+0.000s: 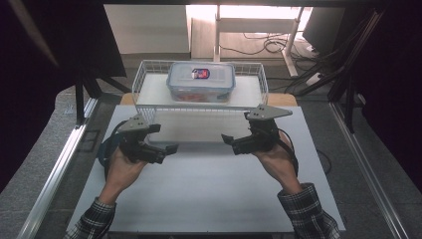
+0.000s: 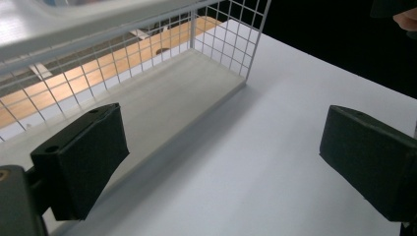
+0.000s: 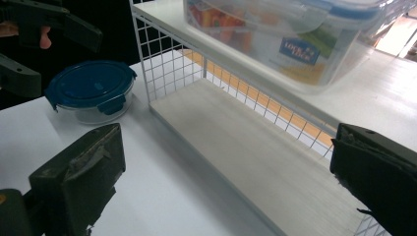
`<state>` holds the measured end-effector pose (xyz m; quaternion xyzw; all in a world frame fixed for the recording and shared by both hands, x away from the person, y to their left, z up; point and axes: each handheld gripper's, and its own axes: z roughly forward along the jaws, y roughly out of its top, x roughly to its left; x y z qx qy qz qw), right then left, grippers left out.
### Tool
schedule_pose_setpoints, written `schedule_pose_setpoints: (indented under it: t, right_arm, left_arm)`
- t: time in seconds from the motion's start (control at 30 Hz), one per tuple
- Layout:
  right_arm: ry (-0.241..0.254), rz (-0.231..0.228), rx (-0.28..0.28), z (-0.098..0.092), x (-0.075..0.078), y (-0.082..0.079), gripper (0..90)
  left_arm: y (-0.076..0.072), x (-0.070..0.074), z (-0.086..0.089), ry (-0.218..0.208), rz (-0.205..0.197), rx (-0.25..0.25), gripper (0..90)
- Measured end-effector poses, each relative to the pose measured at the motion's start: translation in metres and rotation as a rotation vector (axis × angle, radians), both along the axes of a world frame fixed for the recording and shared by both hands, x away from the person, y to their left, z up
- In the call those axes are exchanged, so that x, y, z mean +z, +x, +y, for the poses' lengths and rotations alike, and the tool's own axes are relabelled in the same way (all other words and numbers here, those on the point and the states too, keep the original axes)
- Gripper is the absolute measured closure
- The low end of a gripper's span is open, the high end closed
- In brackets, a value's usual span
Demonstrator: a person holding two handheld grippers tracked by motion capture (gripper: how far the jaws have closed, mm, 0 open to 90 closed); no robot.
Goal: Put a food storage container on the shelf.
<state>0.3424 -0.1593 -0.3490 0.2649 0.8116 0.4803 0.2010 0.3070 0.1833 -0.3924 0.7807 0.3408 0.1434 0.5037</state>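
1. At the far edge of the white table [image 1: 209, 194], on the top deck of the wire shelf rack [image 1: 149, 74], sits the clear food box [image 1: 201, 82] with its blue-trimmed clip lid. It is rectangular with rounded corners, and the right gripper view shows bright food through its glossy walls and a blue label on its side.
2. Below that deck is the lower wooden board [image 3: 255, 147], pale with a matt grain and bare. The rack's walls are thin white grid wire, open in front.
3. My left gripper [image 1: 166, 138] hangs just in front of the rack's near left corner, jaws spread wide with nothing between the black pads. My right gripper [image 1: 235, 134] mirrors it at the near right corner, equally wide and equally empty.
4. A round glass container [image 3: 91, 91] with a dark blue clip lid stands on the table beside the rack's left end, close to my left gripper.
5. Risks as I judge them: the box is wide, smooth plastic — one pad set higher than the other could tilt it, or it could slip free.
6. The raised wire rim around the top deck is the other trap — reaching in low, a jaw could catch the grid and shove the light rack back along the table.
7. My left forearm could also sweep the round container on its way in.
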Motion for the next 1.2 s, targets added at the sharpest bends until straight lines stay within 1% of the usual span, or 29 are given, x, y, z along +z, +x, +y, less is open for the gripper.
schedule_pose_setpoints:
  t: [0.03,0.13,0.2,0.37,0.4,0.5,0.53,0.6,0.73,0.8,0.83,0.9,0.97,1.07,1.13,1.17,1.2]
  right_arm:
    - [0.0,0.0,0.0,0.0,0.0,0.0,0.0]
    - [0.008,0.003,-0.005,-0.006,-0.008,-0.007,0.0]
    - [0.011,0.005,-0.008,-0.008,-0.01,-0.008,0.0]
    - [0.027,0.019,-0.02,-0.018,-0.022,-0.016,0.0]
    - [0.028,0.024,-0.025,-0.022,-0.027,-0.018,0.0]
    - [0.029,0.028,-0.029,-0.026,-0.031,-0.021,0.0]
    - [0.026,0.028,-0.033,-0.027,-0.033,-0.021,0.0]
    - [0.019,0.036,-0.037,-0.03,-0.036,-0.023,0.0]
    - [0.024,0.044,-0.046,-0.035,-0.044,-0.028,0.0]
    - [0.031,0.056,-0.053,-0.037,-0.052,-0.032,0.0]
    - [0.031,0.056,-0.053,-0.037,-0.052,-0.032,0.0]
    - [0.028,0.058,-0.058,-0.037,-0.057,-0.036,0.0]
    - [0.02,0.049,-0.062,-0.037,-0.064,-0.04,0.2]
    - [0.004,0.04,-0.064,-0.037,-0.072,-0.045,0.6]
    - [0.004,0.042,-0.061,-0.038,-0.076,-0.048,0.7]
    - [0.0,0.046,-0.063,-0.038,-0.078,-0.049,0.7]
    - [-0.005,0.048,-0.065,-0.039,-0.081,-0.051,0.8]
  left_arm:
    - [-0.002,-0.002,0.0,-0.002,0.0,0.0,3.7]
    - [-0.007,-0.01,-0.002,-0.01,0.007,-0.013,3.7]
    - [-0.01,-0.015,-0.003,-0.013,0.013,-0.02,3.8]
    - [-0.016,-0.03,-0.006,0.004,0.025,-0.019,3.9]
    - [-0.017,-0.032,-0.006,0.007,0.027,-0.018,4.0]
    - [-0.02,-0.038,-0.006,0.032,0.026,-0.013,4.0]
    - [-0.022,-0.04,-0.006,0.033,0.024,-0.012,4.1]
    - [-0.025,-0.045,-0.004,0.029,0.031,-0.013,4.3]
    - [-0.032,-0.055,0.001,0.03,0.041,0.013,5.2]
    - [-0.036,-0.059,0.004,0.025,0.035,0.033,6.2]
    - [-0.037,-0.061,0.005,0.024,0.034,0.04,6.2]
    - [-0.04,-0.066,0.007,0.023,0.036,0.046,6.2]
    - [-0.043,-0.072,0.008,0.023,0.029,0.042,5.9]
    - [-0.047,-0.077,0.005,0.064,0.014,0.047,5.3]
    - [-0.051,-0.08,0.001,0.105,0.001,0.05,5.3]
    - [-0.052,-0.082,-0.001,0.118,0.0,0.048,5.3]
    - [-0.054,-0.083,-0.002,0.118,0.002,0.042,5.2]
